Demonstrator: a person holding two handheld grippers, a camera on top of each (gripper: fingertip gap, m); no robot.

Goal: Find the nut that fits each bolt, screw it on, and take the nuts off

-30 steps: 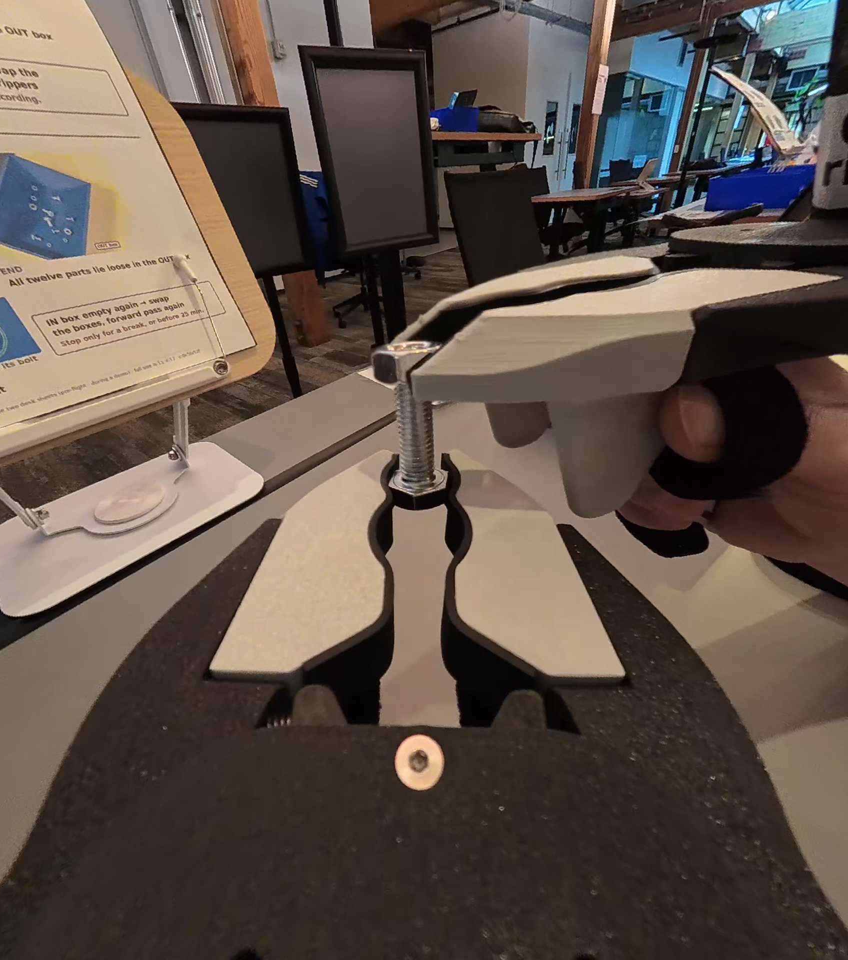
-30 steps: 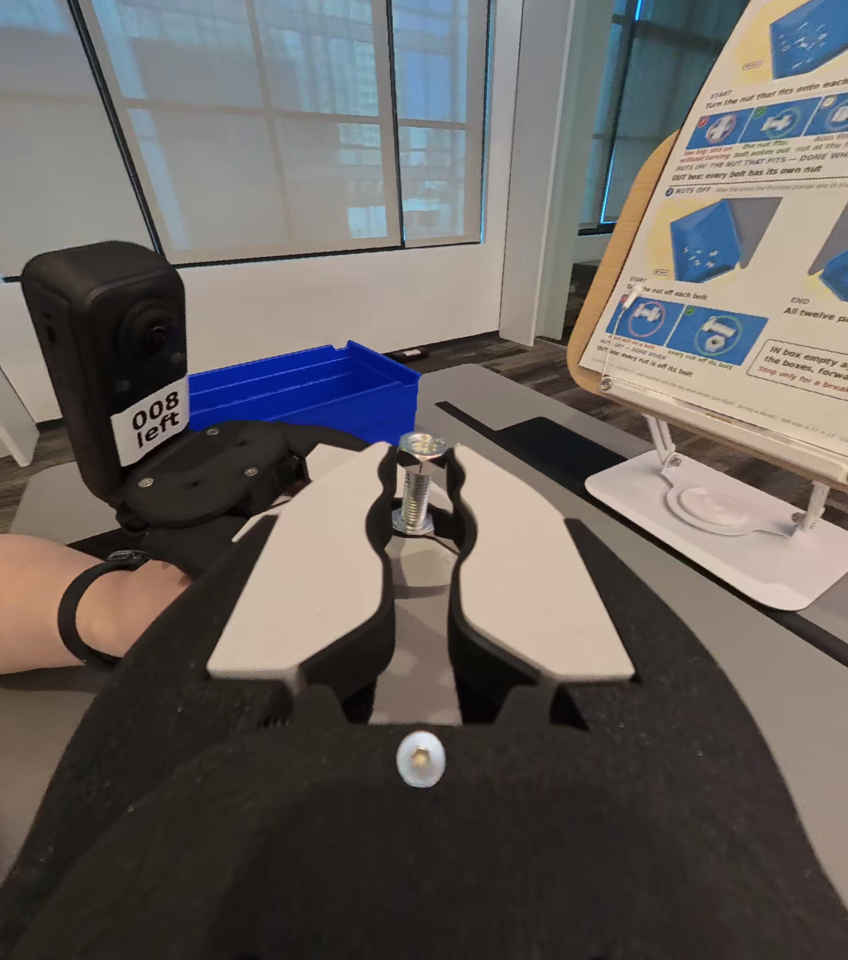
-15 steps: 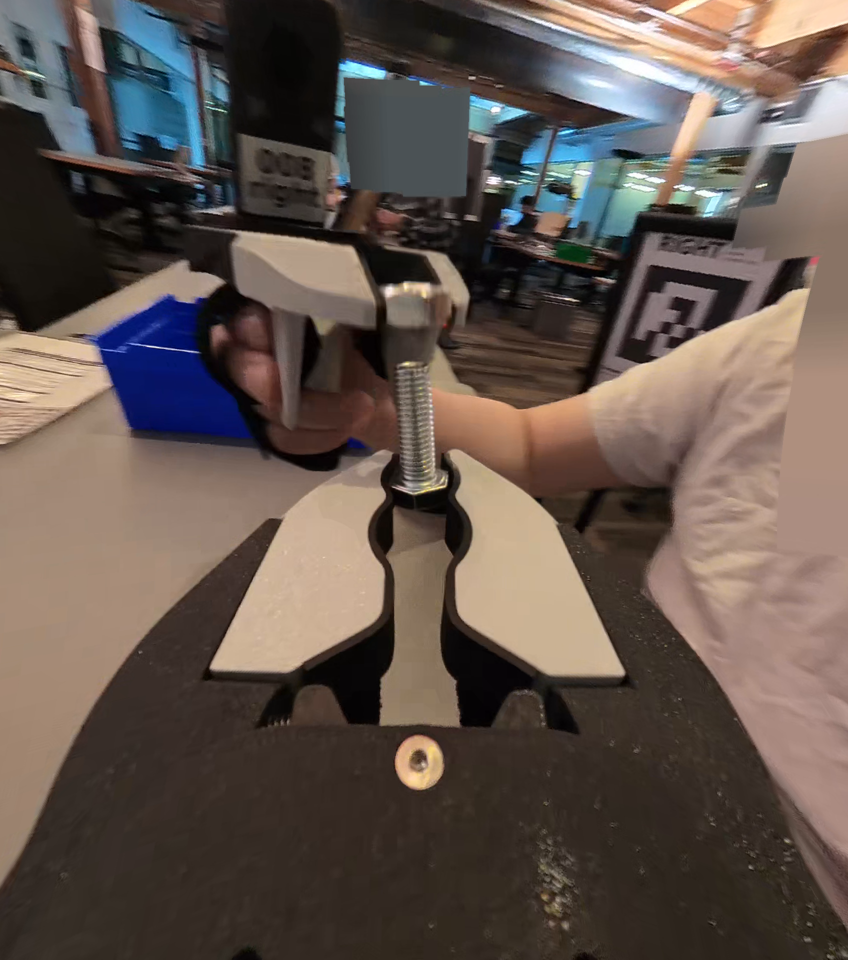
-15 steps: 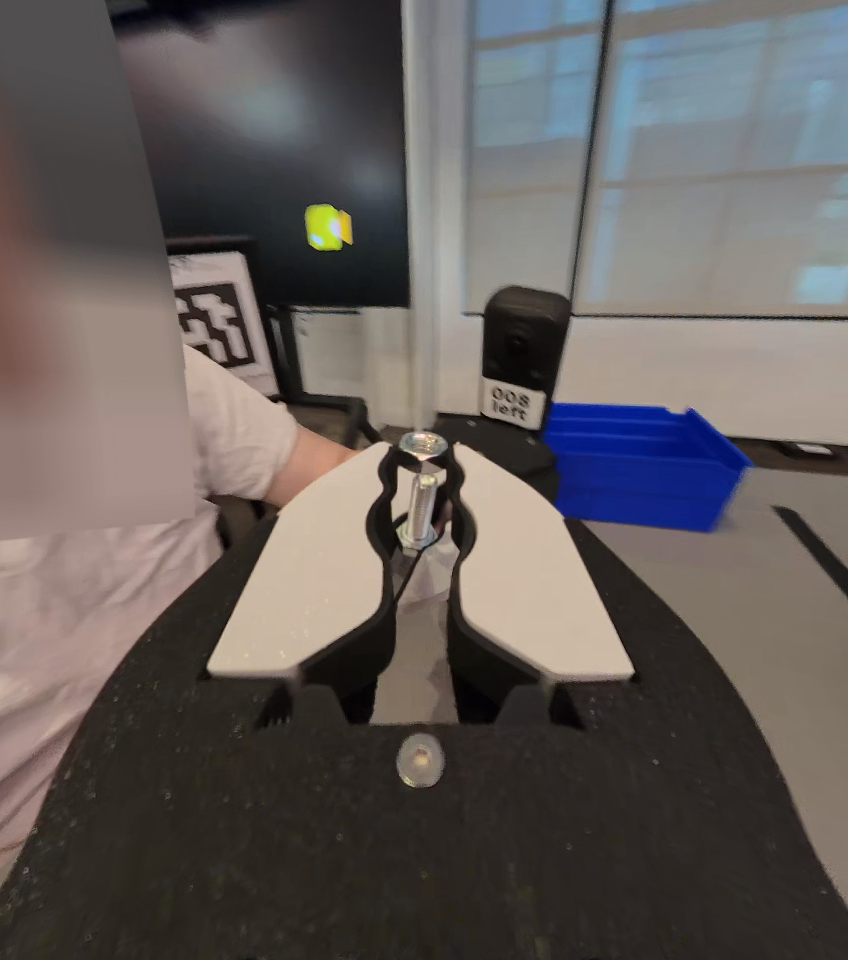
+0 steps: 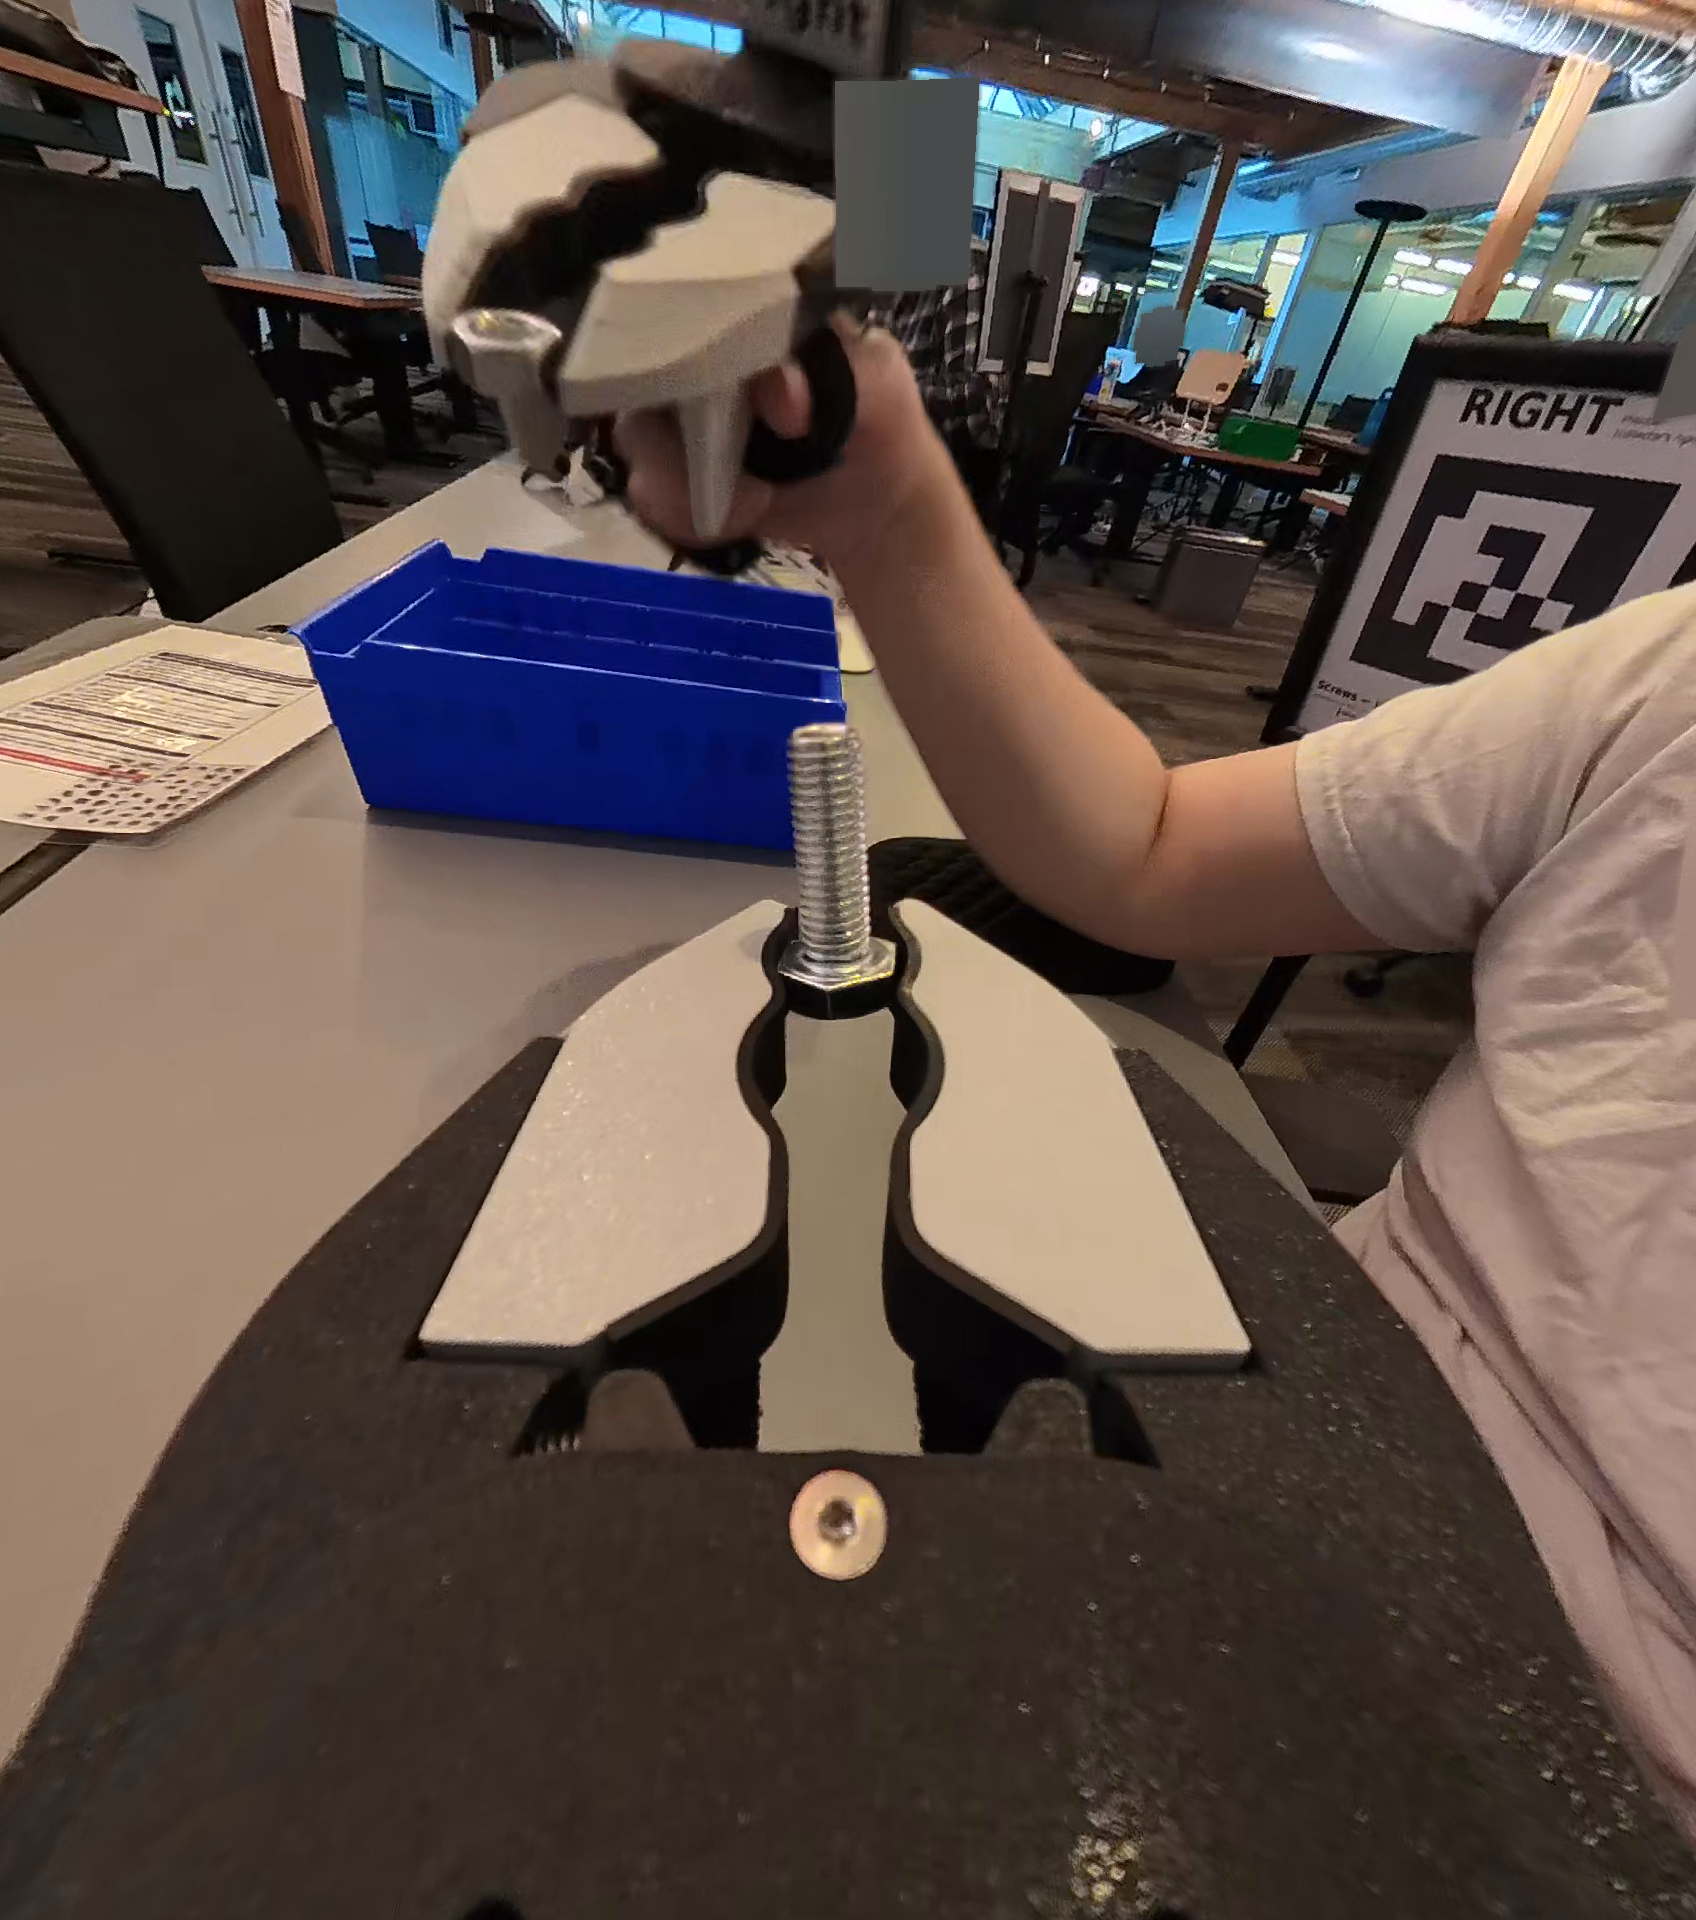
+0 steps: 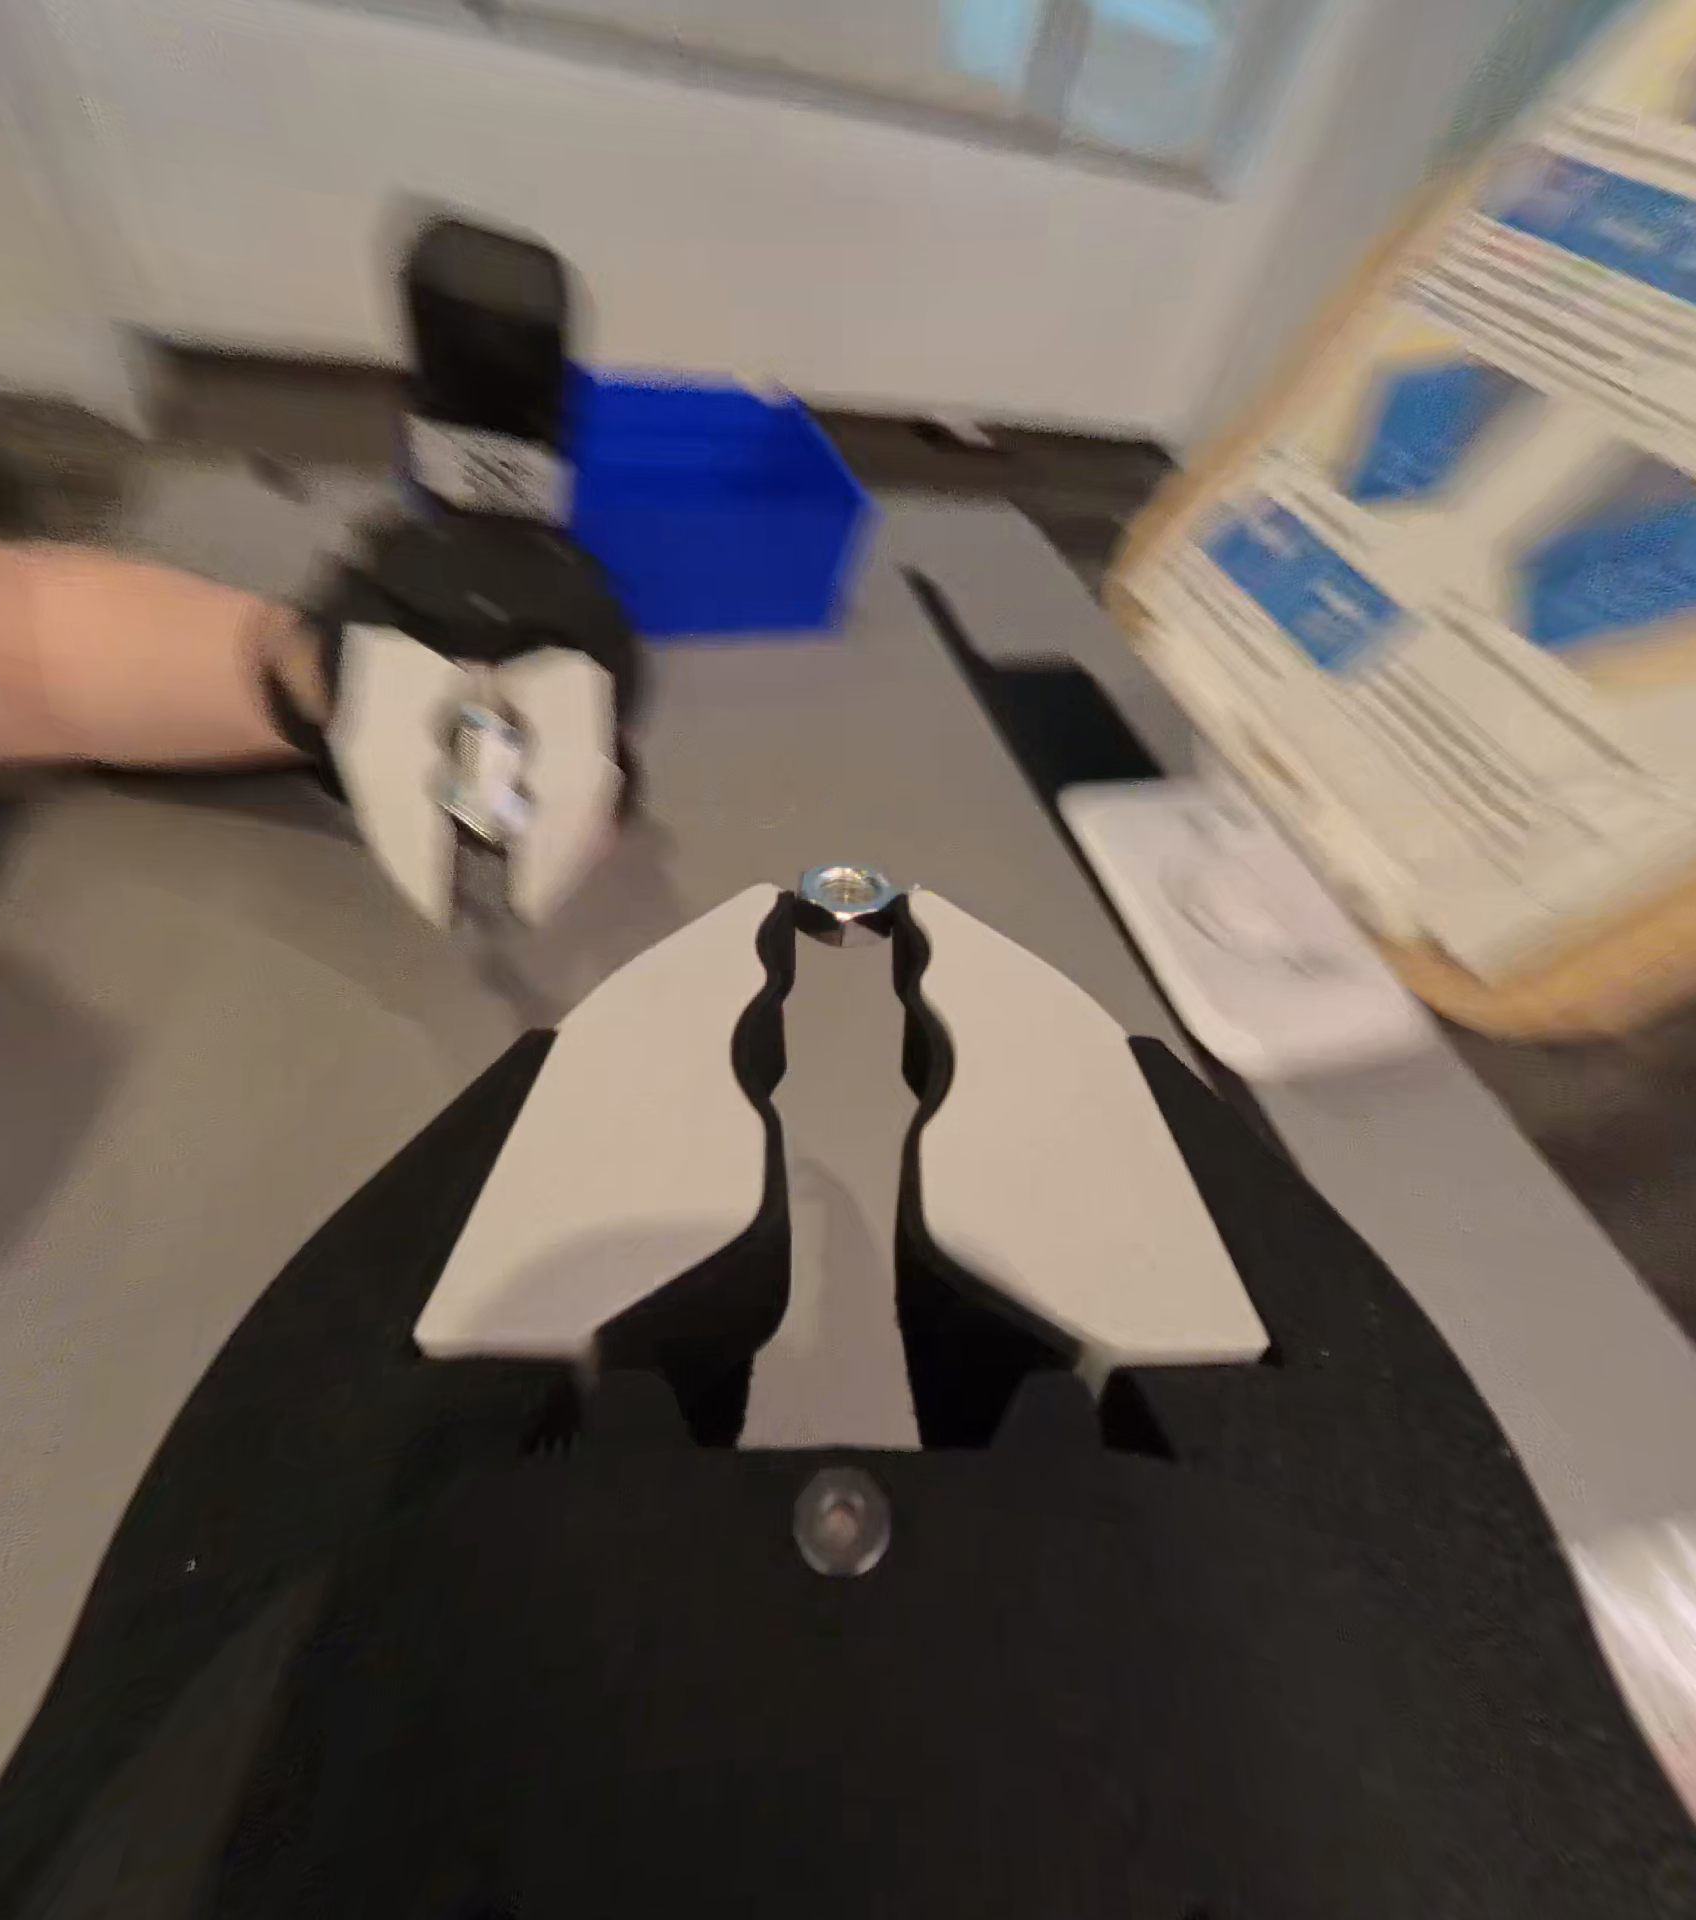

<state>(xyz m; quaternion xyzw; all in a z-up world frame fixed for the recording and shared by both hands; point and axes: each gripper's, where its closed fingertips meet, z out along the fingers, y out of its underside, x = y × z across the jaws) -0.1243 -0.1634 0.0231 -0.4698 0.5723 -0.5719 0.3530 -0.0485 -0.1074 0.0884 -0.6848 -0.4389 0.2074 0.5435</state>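
Note:
My left gripper (image 5: 833,935) is shut on the hex head of a silver bolt (image 5: 828,831), whose bare threaded shaft points up. My right gripper (image 6: 842,904) is shut on a silver hex nut (image 6: 842,920) with its hole showing. In the left wrist view the right gripper (image 5: 553,343) is raised high and left of the bolt, holding the nut (image 5: 503,335) well clear of it. In the blurred right wrist view the left gripper (image 6: 485,790) with the bolt (image 6: 480,748) is to the left and farther off.
A blue bin (image 5: 574,717) stands on the grey table (image 5: 200,987) behind the bolt, with a printed sheet (image 5: 117,727) to its left. A second blue bin (image 6: 719,520) and an instruction board on a stand (image 6: 1550,520) show in the right wrist view. The person's arm (image 5: 1083,810) reaches across. The tips of one gripper are about 12 cm away from the tips of the other.
The nut has come off the bolt's tip. My right gripper has lifted up and away with it, and the bolt stays in my left gripper with its shaft bare.

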